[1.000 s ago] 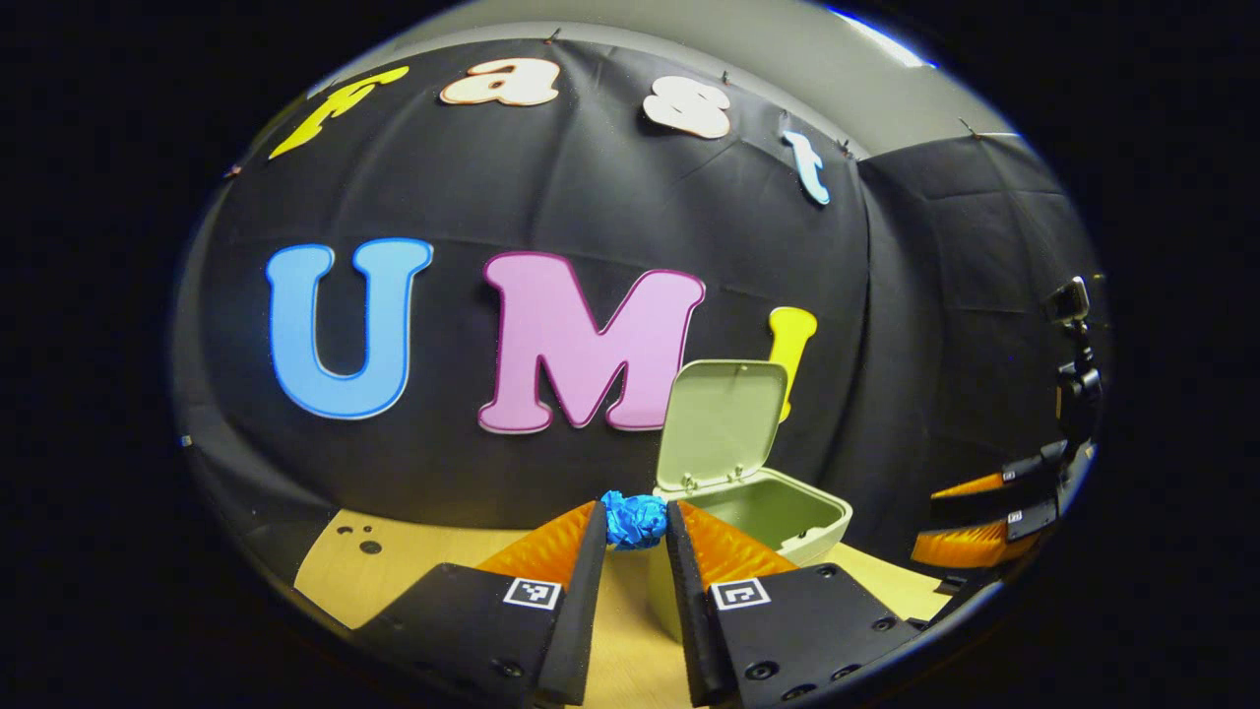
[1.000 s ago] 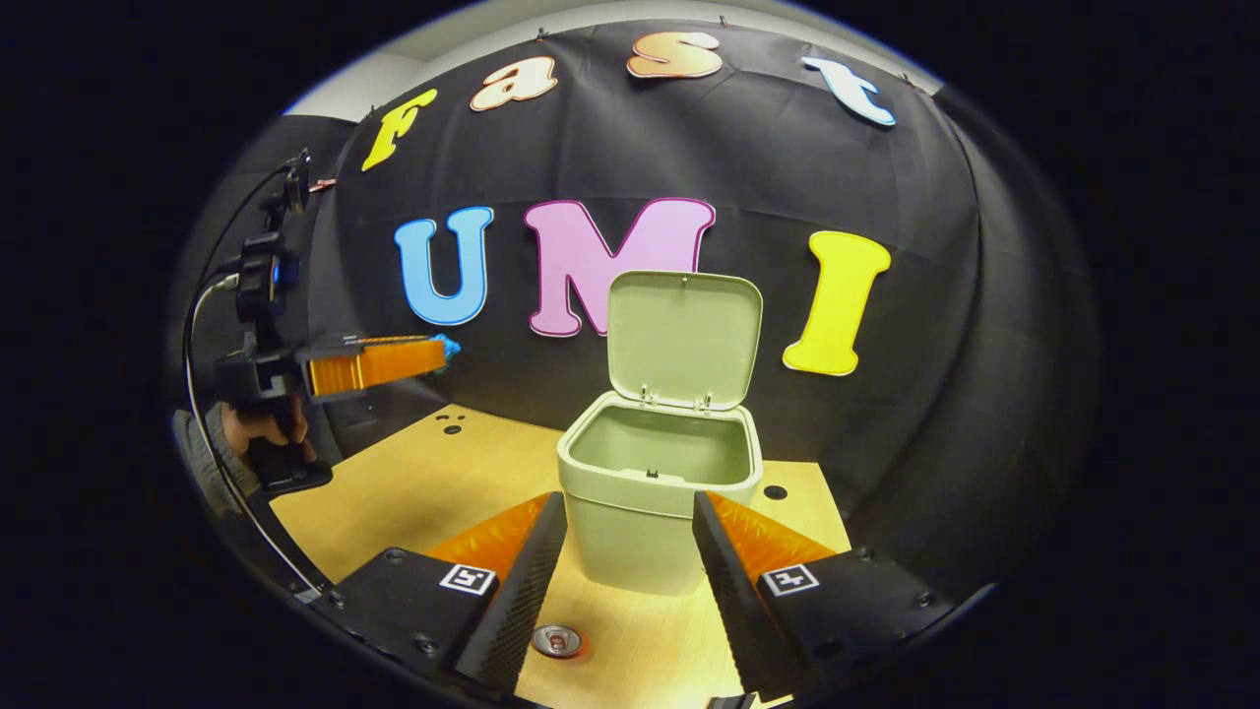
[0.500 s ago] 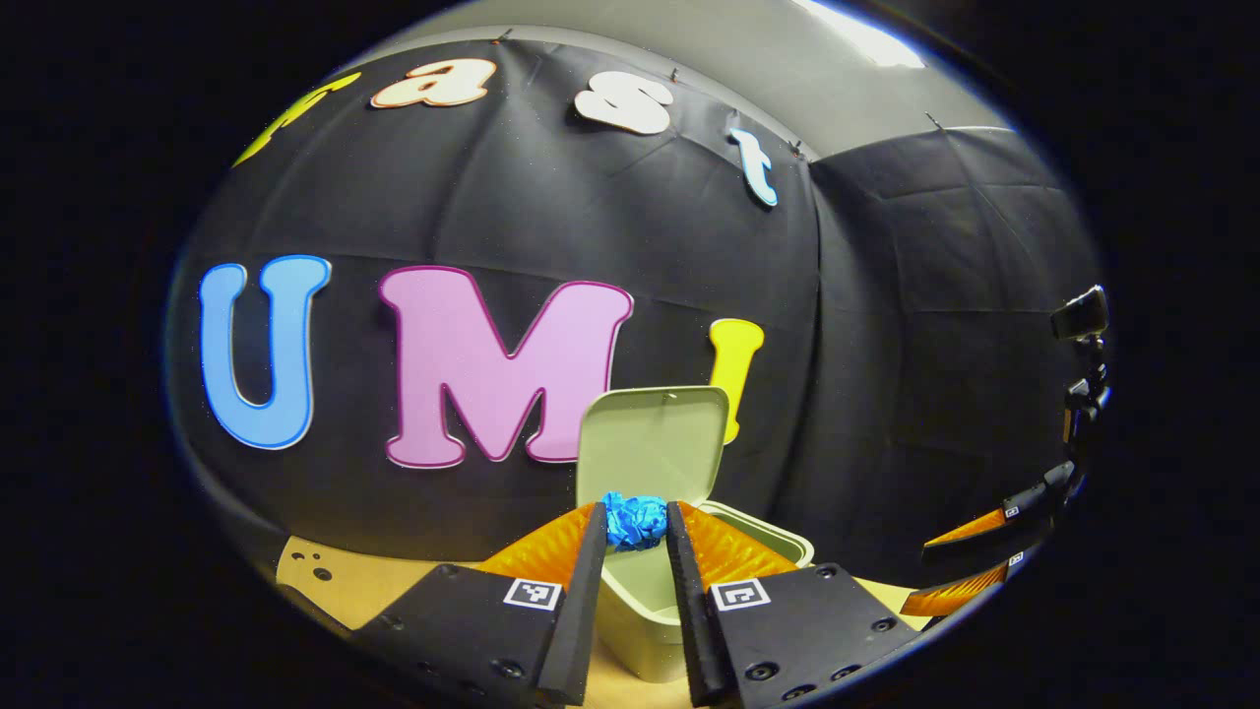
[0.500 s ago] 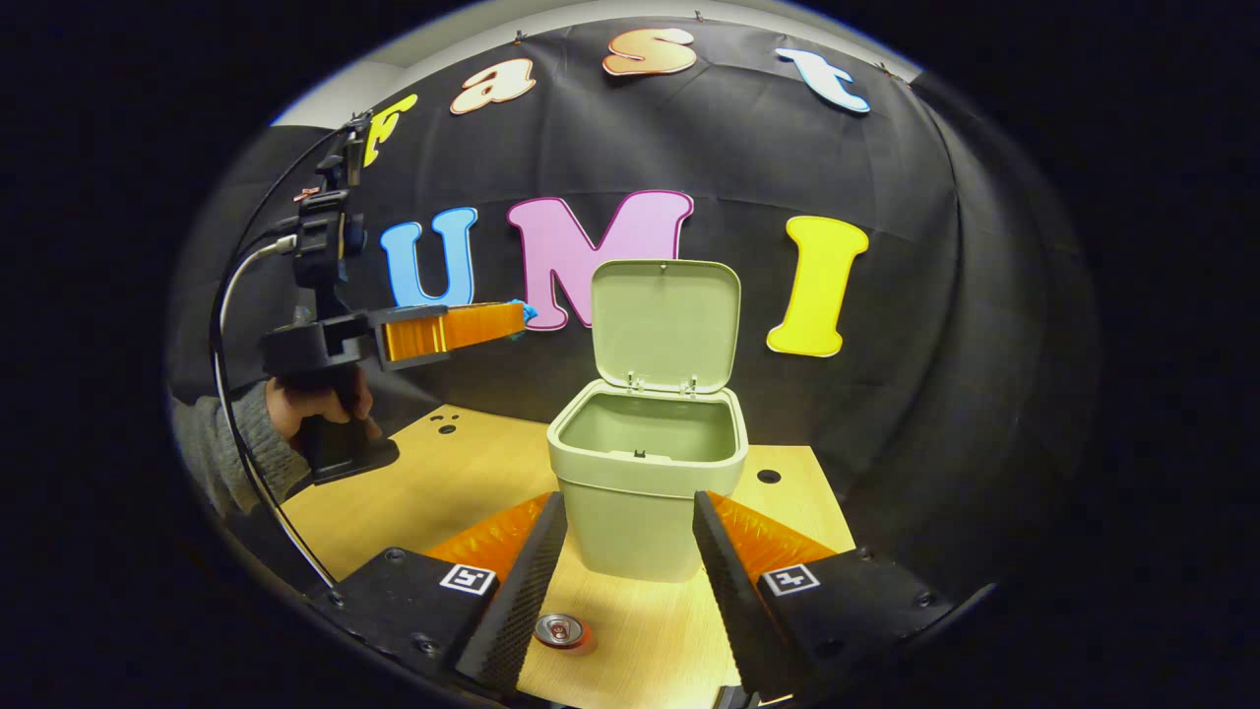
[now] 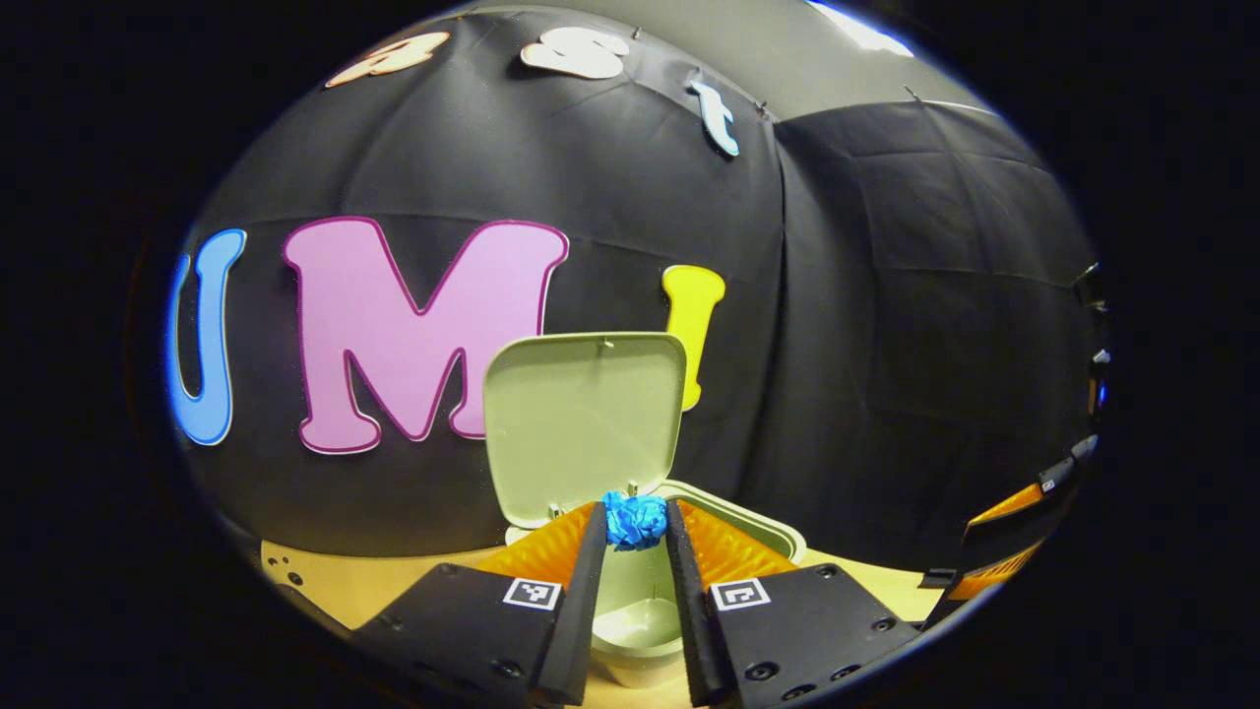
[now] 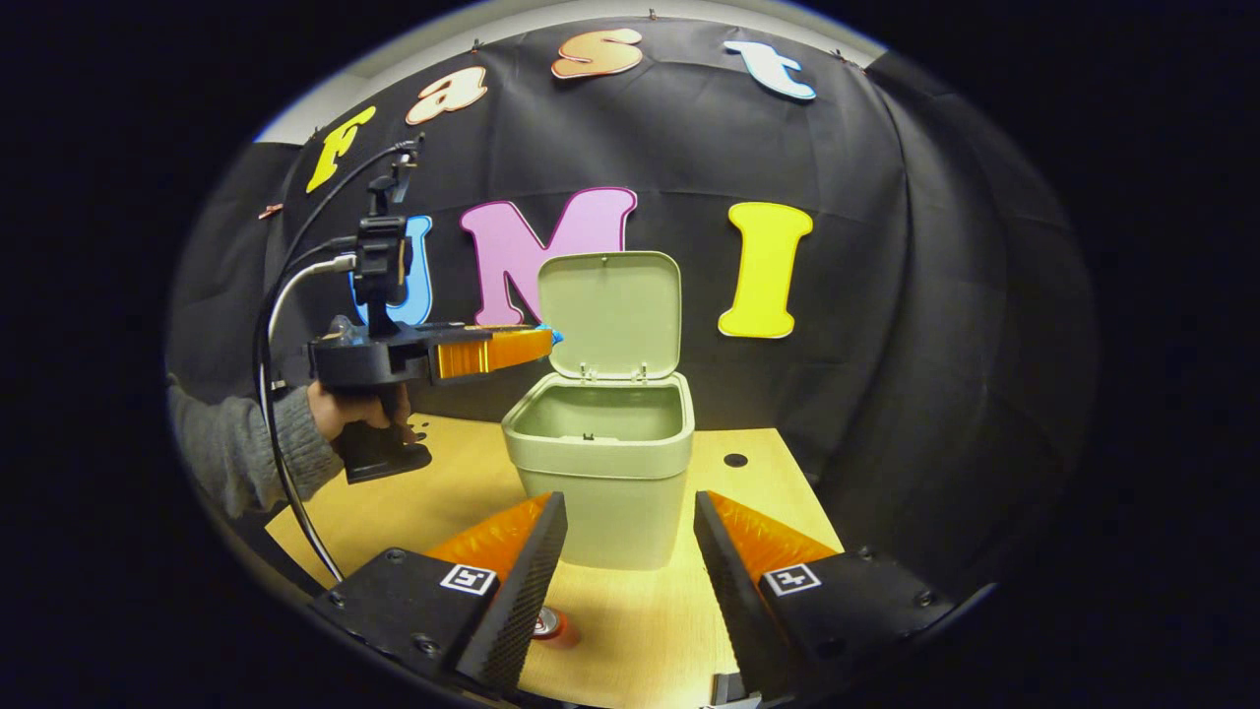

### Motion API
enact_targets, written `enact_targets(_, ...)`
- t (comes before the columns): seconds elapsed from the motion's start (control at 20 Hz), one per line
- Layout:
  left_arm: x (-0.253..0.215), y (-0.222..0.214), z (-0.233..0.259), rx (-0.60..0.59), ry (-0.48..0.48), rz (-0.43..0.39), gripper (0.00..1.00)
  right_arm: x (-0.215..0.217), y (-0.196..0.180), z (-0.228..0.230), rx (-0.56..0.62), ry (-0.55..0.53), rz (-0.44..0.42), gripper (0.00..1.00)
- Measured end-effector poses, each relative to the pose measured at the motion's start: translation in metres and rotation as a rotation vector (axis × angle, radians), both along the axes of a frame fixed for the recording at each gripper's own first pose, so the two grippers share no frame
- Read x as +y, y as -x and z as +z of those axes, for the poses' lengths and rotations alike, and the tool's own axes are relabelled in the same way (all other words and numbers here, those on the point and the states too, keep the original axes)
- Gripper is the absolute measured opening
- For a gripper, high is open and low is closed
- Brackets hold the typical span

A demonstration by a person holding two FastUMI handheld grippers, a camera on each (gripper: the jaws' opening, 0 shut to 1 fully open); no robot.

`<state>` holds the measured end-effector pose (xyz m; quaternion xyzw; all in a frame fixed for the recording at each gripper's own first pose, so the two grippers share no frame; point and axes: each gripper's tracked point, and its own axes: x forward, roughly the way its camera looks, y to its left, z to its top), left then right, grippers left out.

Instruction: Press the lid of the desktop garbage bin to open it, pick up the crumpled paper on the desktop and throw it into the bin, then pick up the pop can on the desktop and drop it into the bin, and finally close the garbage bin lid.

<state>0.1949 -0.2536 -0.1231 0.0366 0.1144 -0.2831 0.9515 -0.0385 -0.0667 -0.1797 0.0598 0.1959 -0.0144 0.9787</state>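
A crumpled blue paper point(image 5: 635, 519) is pinched between the fingertips of my left gripper point(image 5: 635, 524), held above the near rim of the pale green bin point(image 5: 650, 615). The bin's lid point(image 5: 583, 425) stands upright, hinged open at the back. In the right gripper view the left gripper point(image 6: 543, 340), held by a hand point(image 6: 340, 409), hovers just left of the bin point(image 6: 602, 473) at lid height, a bit of the blue paper point(image 6: 554, 336) showing at its tip. My right gripper point(image 6: 630, 512) is open, in front of the bin. The pop can point(image 6: 547, 622) stands on the table by its left finger.
The bin stands on a light wooden table point(image 6: 433, 502) with small round holes point(image 6: 734, 460) in its top. A cable point(image 6: 281, 325) loops from the left gripper. In the left gripper view the right gripper point(image 5: 1004, 551) shows at the right edge.
My left gripper has carried the blue paper rightward to above the open bin's near rim. The right gripper has drifted a little, staying open in front of the bin.
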Motion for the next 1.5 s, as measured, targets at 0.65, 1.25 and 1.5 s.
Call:
enact_targets(0.65,-0.004,-0.014,-0.051,0.100,-0.070,-0.020,0.51,-0.002,0.011,-0.012,0.032,-0.012,-0.021,0.83)
enact_targets(1.25,0.025,0.006,-0.034,0.072,-0.078,0.050,0.97,0.022,0.008,-0.021,0.052,-0.048,0.055,0.89)
enact_targets(1.5,0.050,0.035,-0.007,0.030,-0.030,0.090,0.97,0.045,0.007,-0.033,0.078,-0.075,0.134,0.99)
